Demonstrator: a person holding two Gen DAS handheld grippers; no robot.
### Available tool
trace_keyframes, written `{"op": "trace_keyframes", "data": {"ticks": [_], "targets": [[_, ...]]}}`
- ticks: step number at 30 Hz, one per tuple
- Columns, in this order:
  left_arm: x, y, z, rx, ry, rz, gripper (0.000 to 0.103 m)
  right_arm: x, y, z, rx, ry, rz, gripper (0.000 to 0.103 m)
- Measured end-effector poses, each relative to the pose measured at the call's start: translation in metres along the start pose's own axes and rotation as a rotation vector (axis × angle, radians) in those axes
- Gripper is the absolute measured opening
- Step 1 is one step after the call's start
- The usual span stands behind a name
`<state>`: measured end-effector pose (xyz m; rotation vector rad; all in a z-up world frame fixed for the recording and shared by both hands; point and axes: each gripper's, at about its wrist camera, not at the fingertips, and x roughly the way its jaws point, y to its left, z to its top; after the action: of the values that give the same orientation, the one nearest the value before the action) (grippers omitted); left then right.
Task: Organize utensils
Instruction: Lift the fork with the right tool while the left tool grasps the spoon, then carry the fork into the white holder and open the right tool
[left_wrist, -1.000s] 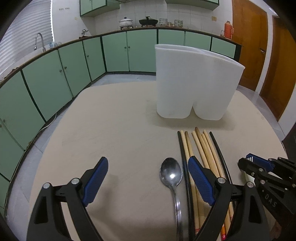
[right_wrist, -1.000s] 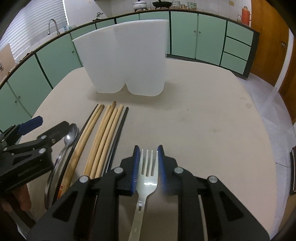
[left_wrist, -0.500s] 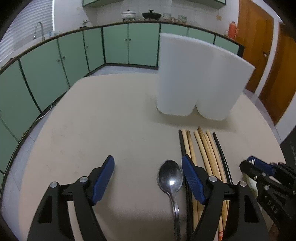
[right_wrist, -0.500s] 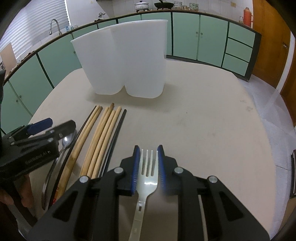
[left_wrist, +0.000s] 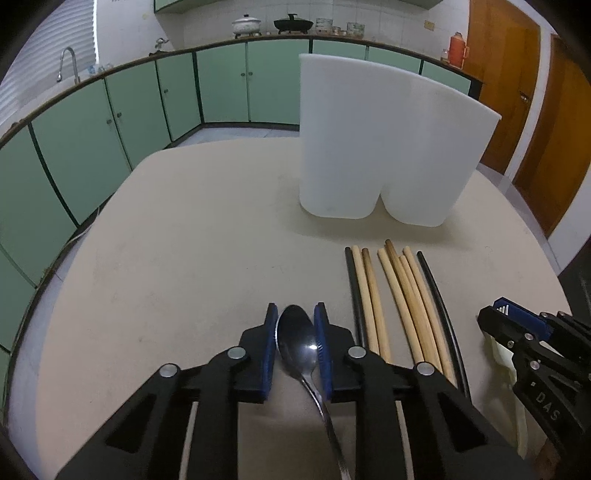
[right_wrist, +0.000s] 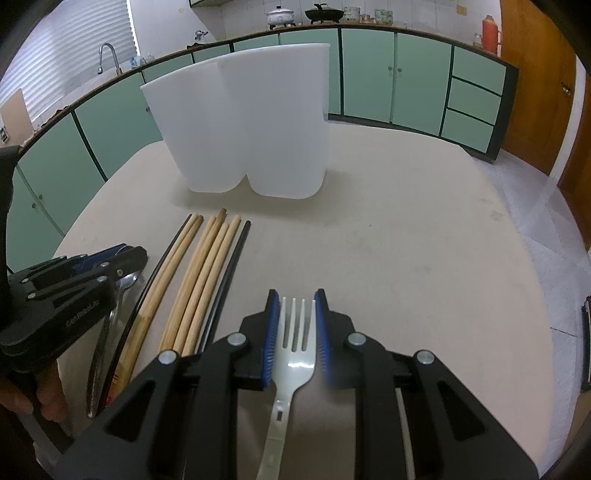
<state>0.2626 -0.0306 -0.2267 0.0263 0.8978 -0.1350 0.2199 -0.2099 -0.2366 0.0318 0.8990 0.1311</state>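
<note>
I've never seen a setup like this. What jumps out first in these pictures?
Two black claws with blue pads, each shut on cutlery: the left claw grips a shiny spoon, the right claw a fork. Between them a row of chopsticks lies on the beige table, pointing toward a tall white holder.

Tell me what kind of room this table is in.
Most likely a home kitchen: green cabinets run under a counter along the walls, a sink faucet stands at the left, and cooking pots sit at the back.
</note>
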Motion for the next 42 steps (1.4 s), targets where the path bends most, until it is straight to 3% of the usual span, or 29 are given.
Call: {"op": "trace_keyframes", "data": {"ticks": [2,8,19,28,42], "targets": [[-0.002,0.003,0.0,-0.01,-0.002,-0.014,0.007,-0.001,0.0,-0.001,0.003,-0.003,-0.004,0.019],[-0.015,0.009,-0.005,-0.016,-0.031,-0.033,0.007,-0.014,0.0,0.001,-0.005,-0.036,-0.004,0.019],[-0.061,0.011,-0.014,0.01,-0.203,-0.058,0.006,-0.049,0.001,0.016,-0.007,-0.142,0.022,0.018],[-0.096,0.013,0.014,0.006,-0.342,-0.083,0.006,-0.076,0.001,0.047,-0.019,-0.258,0.028,0.018],[-0.135,0.031,0.061,-0.04,-0.476,-0.139,0.006,-0.105,-0.009,0.1,-0.027,-0.389,0.086,0.018]]}}
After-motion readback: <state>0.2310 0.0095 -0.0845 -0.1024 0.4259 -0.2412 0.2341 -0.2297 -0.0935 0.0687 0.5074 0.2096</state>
